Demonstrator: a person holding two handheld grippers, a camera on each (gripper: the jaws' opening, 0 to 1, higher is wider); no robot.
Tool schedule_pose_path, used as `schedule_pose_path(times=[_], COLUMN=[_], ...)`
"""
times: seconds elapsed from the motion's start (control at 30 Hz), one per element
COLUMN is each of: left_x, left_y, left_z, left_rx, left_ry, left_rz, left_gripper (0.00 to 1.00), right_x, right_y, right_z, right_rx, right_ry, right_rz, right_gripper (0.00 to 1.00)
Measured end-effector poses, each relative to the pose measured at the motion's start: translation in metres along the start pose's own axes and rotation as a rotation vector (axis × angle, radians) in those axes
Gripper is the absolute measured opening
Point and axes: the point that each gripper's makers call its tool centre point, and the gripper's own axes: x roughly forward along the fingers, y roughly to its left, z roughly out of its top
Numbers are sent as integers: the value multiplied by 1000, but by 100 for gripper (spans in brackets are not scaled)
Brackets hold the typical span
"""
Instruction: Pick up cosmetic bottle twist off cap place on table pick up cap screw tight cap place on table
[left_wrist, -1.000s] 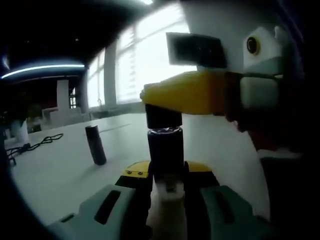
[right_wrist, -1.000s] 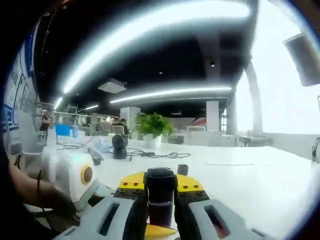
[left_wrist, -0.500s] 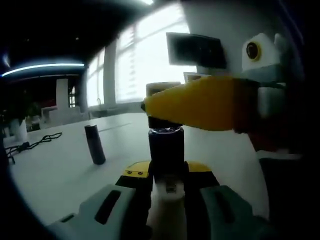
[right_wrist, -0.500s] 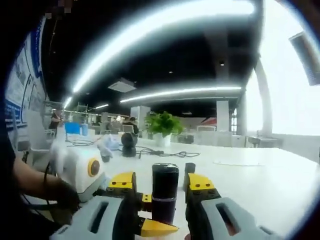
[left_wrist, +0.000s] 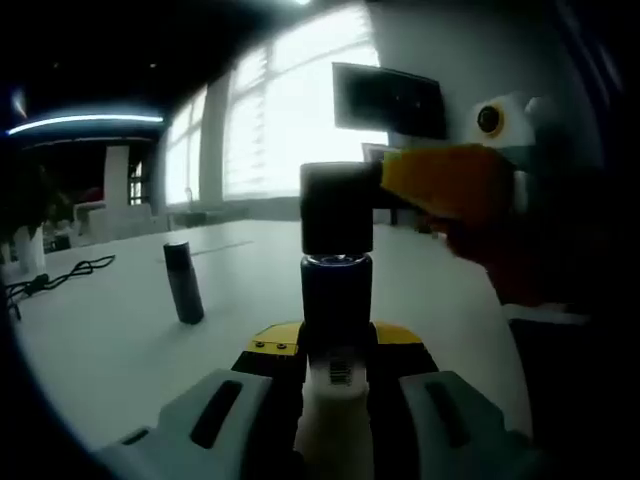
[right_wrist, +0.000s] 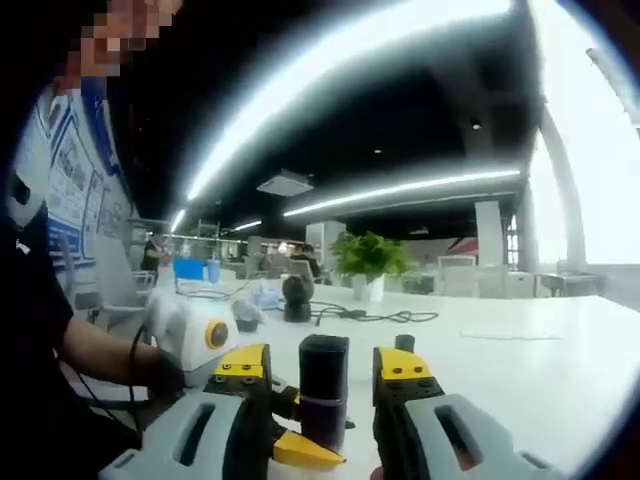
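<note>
My left gripper is shut on the cosmetic bottle, which stands upright with a white barcoded base, a dark body and a black cap on top. In the left gripper view, my right gripper hangs just right of the cap, off it. Seen in the right gripper view, my right gripper is open, its yellow-tipped fingers either side of the capped bottle without touching it. The left gripper's yellow tip pokes in below.
A second dark cylindrical bottle stands on the white table to the left. A black cable lies farther back. A round dark device, a cable and a potted plant sit far off. A person's arm is at left.
My right gripper went from shut on the cap to open and drew back from it. The cap stays on the bottle in my left gripper.
</note>
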Motion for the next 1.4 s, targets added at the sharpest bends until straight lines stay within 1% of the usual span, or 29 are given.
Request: schedule_pose_path(times=[0.03,0.07,0.17,0.27,0.33,0.37,0.4,0.43,0.5,0.57,0.67,0.77,0.8,0.83,0.9,1.0,1.07,1.17,1.33,1.4], left_x=[0,-1,-2,-3,-2,-2,-2,-2,-1,-1,-2,-1,-1,-1,-1,-2,-3,-4,-3,-4], left_y=[-1,-2,-4,-7,-8,-7,-7,-8,-8,-10,-16,-21,-22,-22,-22,-27,-32,-35,-35,-38], left_z=[0,0,0,0,1,0,0,0,0,1,2,2,2,2,2,2,2,2,2,2], left_rx=[2,3,9,14,13,7,3,3,3,13,49,56,57,57,50,57,59,62,55,53], left_ry=[-1,-1,-5,-8,-7,-4,-3,-2,-2,-6,-22,-26,-26,-26,-25,-29,-31,-33,-32,-32], left_rz=[-6,-13,-32,-52,-64,-66,-72,-76,-84,-99,-141,-159,-161,-161,-167,-189,-213,-223,-219,-233], left_gripper=[14,14,14,14,14,14,14,14,14,14,14,14,14,14,14,14,14,14,14,14], right_x=[-2,-4,-10,-15,-17,-18,-19,-21,-20,-20,-18,-16,-18,-18,-18,-21,-25,-25,-20,-18], right_y=[-2,-2,-3,-5,-6,-3,-2,3,3,4,5,9,14,15,13,17,24,27,27,27], right_z=[1,3,6,8,8,7,7,8,6,3,0,-1,1,4,5,7,5,3,-1,-3], right_rx=[16,18,23,24,15,17,17,24,11,-2,23,37,60,93,76,84,84,81,77,87], right_ry=[0,-8,-9,-2,4,16,13,12,21,29,34,39,32,22,12,14,33,54,71,75], right_rz=[12,52,131,192,215,255,270,320,337,391,441,503,540,554,557,620,689,758,823,849], right_gripper=[36,36,36,36,36,36,37,37,38,37,37,36,37,38,38,37,35,35,34,33])
